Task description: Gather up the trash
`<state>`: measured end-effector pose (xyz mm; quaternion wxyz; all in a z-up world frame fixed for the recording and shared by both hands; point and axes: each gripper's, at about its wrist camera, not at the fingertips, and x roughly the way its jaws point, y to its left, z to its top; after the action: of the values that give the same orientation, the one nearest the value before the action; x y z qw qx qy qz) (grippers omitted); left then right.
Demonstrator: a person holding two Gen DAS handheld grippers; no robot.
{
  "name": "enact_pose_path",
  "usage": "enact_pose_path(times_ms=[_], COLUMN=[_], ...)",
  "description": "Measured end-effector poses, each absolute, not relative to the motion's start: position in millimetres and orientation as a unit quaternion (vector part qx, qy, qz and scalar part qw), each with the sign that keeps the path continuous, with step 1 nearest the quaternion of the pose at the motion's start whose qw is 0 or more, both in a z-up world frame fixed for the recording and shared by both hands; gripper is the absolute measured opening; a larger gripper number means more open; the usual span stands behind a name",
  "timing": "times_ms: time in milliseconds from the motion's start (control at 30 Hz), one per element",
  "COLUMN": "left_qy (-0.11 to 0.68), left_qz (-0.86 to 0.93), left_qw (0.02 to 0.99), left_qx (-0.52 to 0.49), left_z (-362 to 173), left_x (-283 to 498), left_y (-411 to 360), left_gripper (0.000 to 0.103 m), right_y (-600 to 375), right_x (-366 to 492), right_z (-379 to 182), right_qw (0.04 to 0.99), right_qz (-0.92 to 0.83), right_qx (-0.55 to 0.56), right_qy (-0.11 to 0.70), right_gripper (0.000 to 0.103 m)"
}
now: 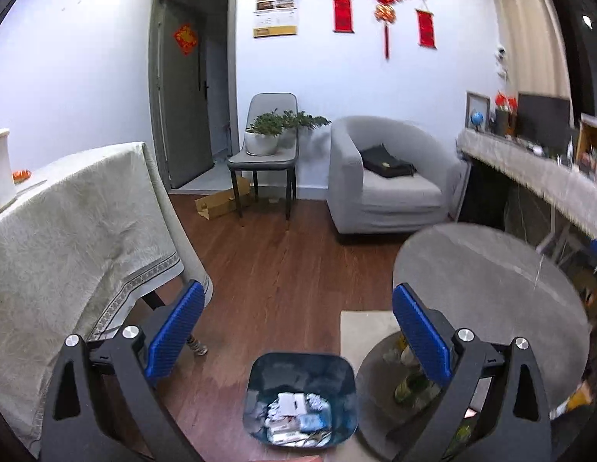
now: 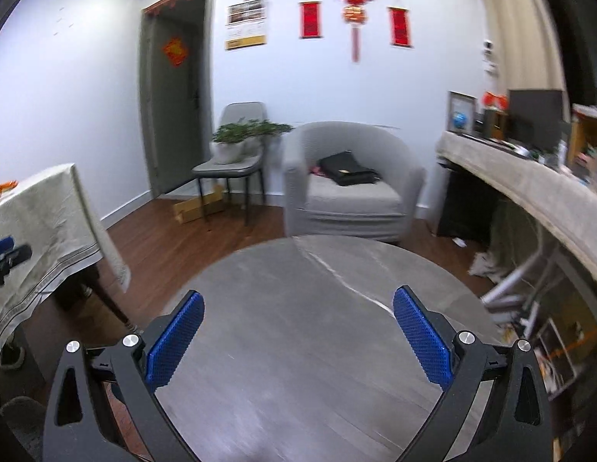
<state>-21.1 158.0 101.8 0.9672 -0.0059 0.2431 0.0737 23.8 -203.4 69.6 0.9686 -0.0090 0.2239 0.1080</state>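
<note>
Both tools are empty. The left gripper [image 1: 298, 323] has its jaws spread to full width with nothing between the ribbed blue pads [image 1: 175, 331], and it hangs above the trash bin [image 1: 300, 396], which stands on the wooden floor [image 1: 275, 269] between the cloth-covered table [image 1: 79, 223] and the round table [image 1: 487, 288]. The right gripper [image 2: 298, 331] is likewise spread wide and empty, held over the round table's grey top [image 2: 298, 308], which shows no litter in this view. The bin already holds a layer of crumpled paper and wrappers [image 1: 294, 415], so most of the collecting appears done, or a search for remaining pieces is in hand. To do this step well, sweep each camera slowly across the surfaces before committing; the lower shelf of the round table [image 1: 379, 385], where a greenish bottle-like object [image 1: 408, 381] is partly hidden behind the left gripper's own right-hand finger, merits checking. Keep the jaws wide on approach and close only once a piece lies squarely between the pads. Materials: the pads are textured rubber-like strips on rigid black arms; the bin is a dark, smooth, rounded-square tub, probably plastic; the tabletop is hard, matte and stone-patterned with a pale vein; the tablecloth is soft, embossed fabric with a patterned border and will snag or drag if brushed.
</note>
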Motion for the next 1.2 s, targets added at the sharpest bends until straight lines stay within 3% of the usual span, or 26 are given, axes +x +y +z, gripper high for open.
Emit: enact_pose_path(times_ms=[600,1200], left_qy=[0.305,0.316], left_qz=[0.045,0.035], left_qw=[0.951,0.948], left_qx=[0.012,-0.019], left_z=[15,11], left_x=[-45,-44], left_y=[117,124], left_gripper=[0.1,0.1], right_y=[-248,-248], right_x=[-34,-37], right_z=[16,16], right_qw=[0.968,0.965], right_qz=[0.082,0.109], right_qx=[0.004,0.002], right_qy=[0.239,0.238], right_gripper=[0.1,0.1])
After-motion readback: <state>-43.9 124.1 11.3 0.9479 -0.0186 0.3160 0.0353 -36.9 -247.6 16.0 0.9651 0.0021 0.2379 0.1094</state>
